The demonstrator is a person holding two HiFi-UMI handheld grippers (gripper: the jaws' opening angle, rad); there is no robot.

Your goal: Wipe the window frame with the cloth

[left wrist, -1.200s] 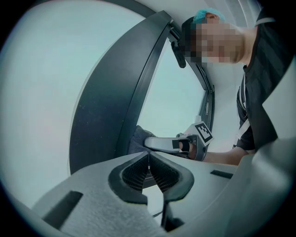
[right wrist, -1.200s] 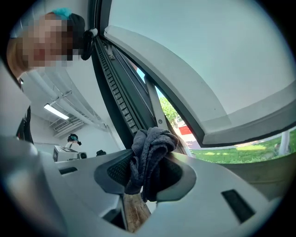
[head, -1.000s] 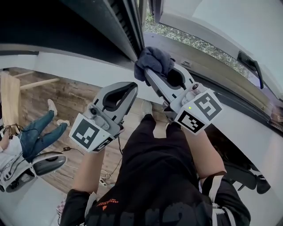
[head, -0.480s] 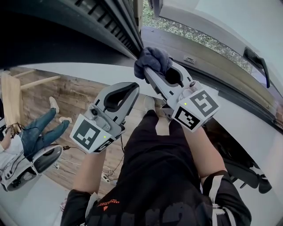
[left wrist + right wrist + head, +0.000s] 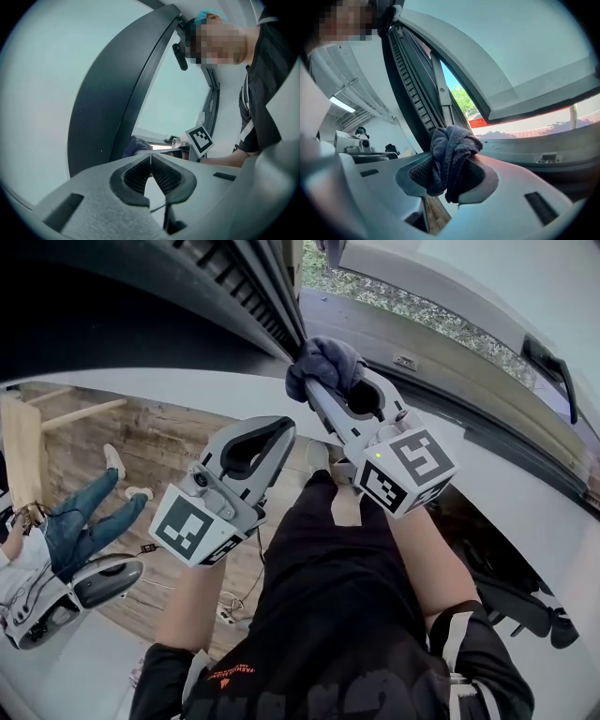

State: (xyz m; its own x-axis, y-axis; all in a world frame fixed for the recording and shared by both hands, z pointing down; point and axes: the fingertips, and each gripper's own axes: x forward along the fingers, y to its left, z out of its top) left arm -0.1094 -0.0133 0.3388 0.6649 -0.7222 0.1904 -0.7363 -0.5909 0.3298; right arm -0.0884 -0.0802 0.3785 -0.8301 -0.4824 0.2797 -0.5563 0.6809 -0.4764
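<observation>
Two things are partly hidden from us: the tips of our right gripper (image 5: 322, 396) are buried under the cloth (image 5: 325, 365) in the head view, and we cannot tell whether that cloth actually presses on the window frame (image 5: 263, 293) or only sits just before its lower end. A seated person (image 5: 66, 531) in jeans is cut off at the left edge, and a dark handle (image 5: 552, 379) on the pale sash runs toward the right edge. Our right forearm reaches forward and up, with the gripper angled toward the frame's bottom corner. Our left gripper (image 5: 277, 427) is held lower and just beside it, pointing the same way and well short of the frame. In the right gripper view the jaws pinch the cloth (image 5: 451, 150), a soft, dark grey-blue terry bunched into folds that spill above and below the ribbed black pads. In the left gripper view the left gripper (image 5: 150, 158) has its jaws pressed together, tips meeting in a thin line with nothing between them. The frame (image 5: 412, 89) is dark, with a long row of fine ribs. The floor (image 5: 131, 451) below is wood plank.
</observation>
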